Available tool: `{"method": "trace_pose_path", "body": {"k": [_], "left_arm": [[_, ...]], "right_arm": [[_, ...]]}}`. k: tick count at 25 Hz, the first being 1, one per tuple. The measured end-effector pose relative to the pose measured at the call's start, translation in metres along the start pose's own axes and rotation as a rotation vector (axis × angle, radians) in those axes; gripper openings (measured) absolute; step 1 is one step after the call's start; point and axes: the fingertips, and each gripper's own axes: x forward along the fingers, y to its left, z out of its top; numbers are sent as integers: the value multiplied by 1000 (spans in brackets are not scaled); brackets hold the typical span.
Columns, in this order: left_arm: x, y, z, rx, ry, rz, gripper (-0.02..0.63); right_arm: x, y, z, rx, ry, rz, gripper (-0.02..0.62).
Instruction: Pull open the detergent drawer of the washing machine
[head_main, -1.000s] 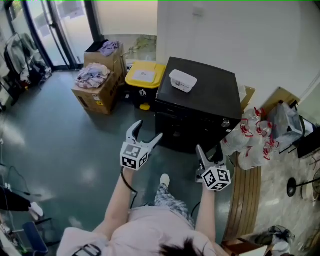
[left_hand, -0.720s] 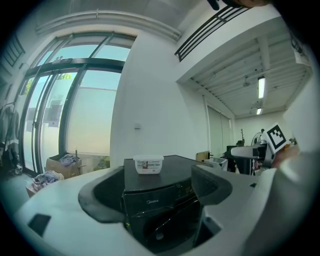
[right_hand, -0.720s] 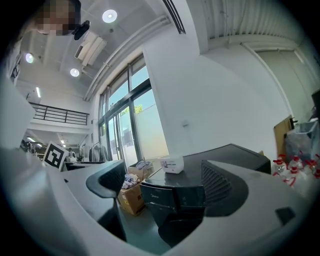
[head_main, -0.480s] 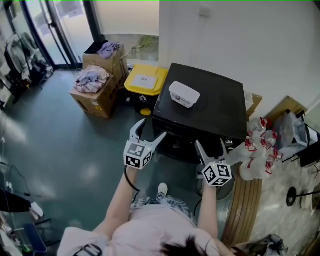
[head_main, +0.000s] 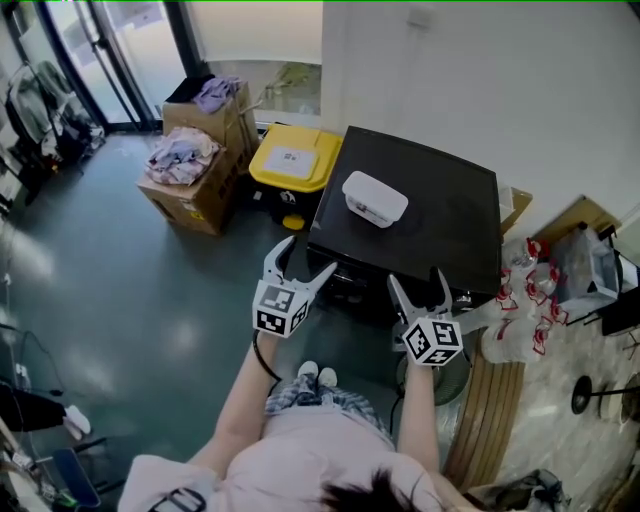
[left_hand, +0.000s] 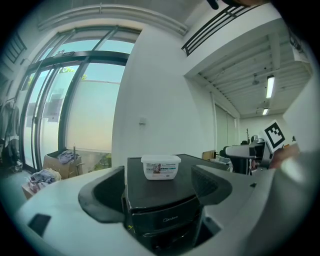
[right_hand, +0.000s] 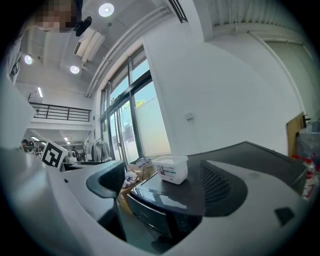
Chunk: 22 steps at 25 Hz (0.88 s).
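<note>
Black washing machine (head_main: 440, 210) shows little of its front from above; left gripper (head_main: 308, 255) and right gripper (head_main: 416, 278) hover before it, jaws wide and empty.

Dark glossy floor (head_main: 130, 300), white wall (head_main: 560, 90), perhaps glass doors (head_main: 110, 60).

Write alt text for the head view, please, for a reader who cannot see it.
From above: a person holds the left gripper and right gripper, both open and empty, before a black washing machine with a white tub on top. A yellow-lidded bin and cardboard boxes stand beside it.
</note>
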Motion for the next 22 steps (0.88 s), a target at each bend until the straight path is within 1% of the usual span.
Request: {"method": "trace_pose_path", "body": {"k": [5, 8, 11, 13, 16, 18, 20, 22], "left_arm": [[16, 10, 0, 29, 25, -29, 402], [27, 12, -8, 91, 92, -63, 402], [36, 10, -20, 149, 175, -130, 402], [43, 8, -27, 201, 226, -188, 402], [49, 1, -41, 298, 313, -284, 400], [52, -4, -51, 362, 372, -343, 400], [54, -9, -62, 428, 430, -397, 400], [58, -13, -74, 496, 481, -443, 400]], "right_arm": [[19, 4, -1, -13, 12, 10, 476], [31, 8, -8, -71, 57, 38, 474], [44, 14, -14, -130, 120, 93, 471], [54, 21, -19, -169, 178, 156, 459], [63, 39, -36, -267, 315, 306, 434], [68, 50, -48, -348, 413, 399, 433], [72, 56, -61, -429, 502, 467, 429], [75, 59, -76, -512, 580, 513, 420]]}}
